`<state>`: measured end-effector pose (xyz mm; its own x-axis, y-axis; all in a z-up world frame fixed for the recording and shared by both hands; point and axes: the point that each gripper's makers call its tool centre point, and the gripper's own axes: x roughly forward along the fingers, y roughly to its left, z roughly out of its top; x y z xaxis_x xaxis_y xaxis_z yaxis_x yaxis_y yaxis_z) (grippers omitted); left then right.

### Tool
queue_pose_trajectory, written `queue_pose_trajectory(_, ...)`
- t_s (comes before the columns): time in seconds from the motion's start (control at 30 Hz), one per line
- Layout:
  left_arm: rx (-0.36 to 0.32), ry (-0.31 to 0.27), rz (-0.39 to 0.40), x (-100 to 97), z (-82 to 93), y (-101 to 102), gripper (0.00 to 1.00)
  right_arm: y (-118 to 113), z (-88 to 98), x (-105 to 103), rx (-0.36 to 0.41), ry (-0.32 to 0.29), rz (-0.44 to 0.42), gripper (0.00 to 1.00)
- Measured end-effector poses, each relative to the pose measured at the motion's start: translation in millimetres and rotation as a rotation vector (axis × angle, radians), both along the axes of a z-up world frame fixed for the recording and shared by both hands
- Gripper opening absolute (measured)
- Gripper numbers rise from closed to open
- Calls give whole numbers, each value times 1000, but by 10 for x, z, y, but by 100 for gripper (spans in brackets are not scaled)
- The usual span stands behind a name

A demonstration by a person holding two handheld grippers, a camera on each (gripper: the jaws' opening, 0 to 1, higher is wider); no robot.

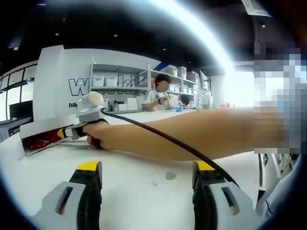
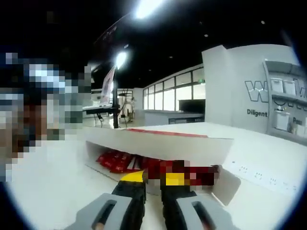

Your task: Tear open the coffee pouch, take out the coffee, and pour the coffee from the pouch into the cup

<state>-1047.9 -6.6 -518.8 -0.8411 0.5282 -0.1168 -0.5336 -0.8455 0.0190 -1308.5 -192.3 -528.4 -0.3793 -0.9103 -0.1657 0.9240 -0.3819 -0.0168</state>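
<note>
A long white box [image 2: 158,141] lies on its side on the white table, with several red coffee pouches [image 2: 117,160] inside. My right gripper [image 2: 154,177] is at the box's open front. Its jaws are close together on a red coffee pouch [image 2: 201,176] at the tips. In the left gripper view, a person's bare arm reaches across from the right. It holds the right gripper [image 1: 64,133] at the same box [image 1: 41,139] at the left. My left gripper [image 1: 146,167] hovers over the table, open, with nothing between its jaws.
A black cable [image 1: 158,136] runs from the right gripper along the arm. A small scrap [image 1: 171,176] lies on the white table [image 1: 139,191]. Behind the table, a person [image 1: 160,93] stands before shelves of boxes [image 1: 120,81]. A power strip [image 2: 254,175] sits right of the box.
</note>
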Motion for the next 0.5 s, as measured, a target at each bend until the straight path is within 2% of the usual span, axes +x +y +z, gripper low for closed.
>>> queue_pose_trajectory(0.27,-1,2,-1,-1,1,-3,78,-17,7,12,-11,-14,-6,14)
queue_pose_trajectory(0.5,-2,3,-2,-2,4,-3,78,-48,7,-66,-16,-35,-20,13)
